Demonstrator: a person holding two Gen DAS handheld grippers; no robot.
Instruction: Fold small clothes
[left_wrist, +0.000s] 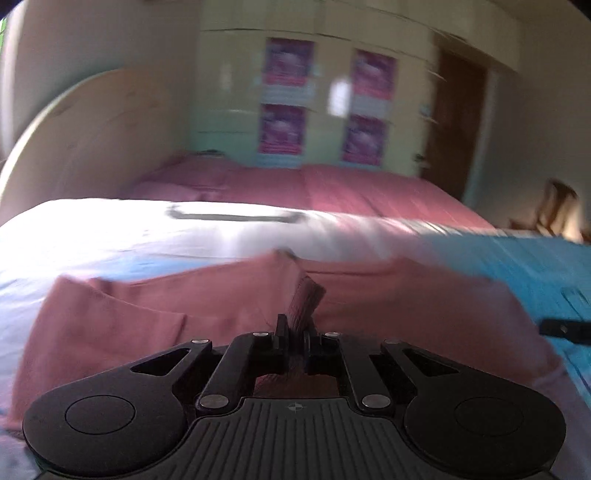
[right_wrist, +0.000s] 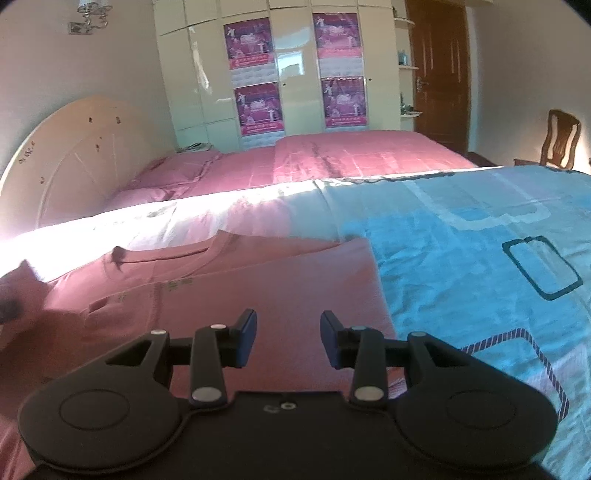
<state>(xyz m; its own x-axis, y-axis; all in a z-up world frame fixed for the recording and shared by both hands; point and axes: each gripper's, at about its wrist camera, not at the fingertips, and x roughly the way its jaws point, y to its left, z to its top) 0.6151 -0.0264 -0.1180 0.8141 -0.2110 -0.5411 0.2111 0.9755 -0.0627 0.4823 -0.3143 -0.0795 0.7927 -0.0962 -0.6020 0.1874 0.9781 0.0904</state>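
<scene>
Left wrist view is motion-blurred; shirt's near edge is cut off behind the gripper bodies. Pink shirt (right_wrist: 236, 291) lies spread on the blue-and-white bedsheet (right_wrist: 461, 236). Left gripper (left_wrist: 295, 332) sits low, jaws clamped on a raised fold of the shirt. Right gripper (right_wrist: 288, 332) hovers level over the shirt, fingers apart, holding nothing.
</scene>
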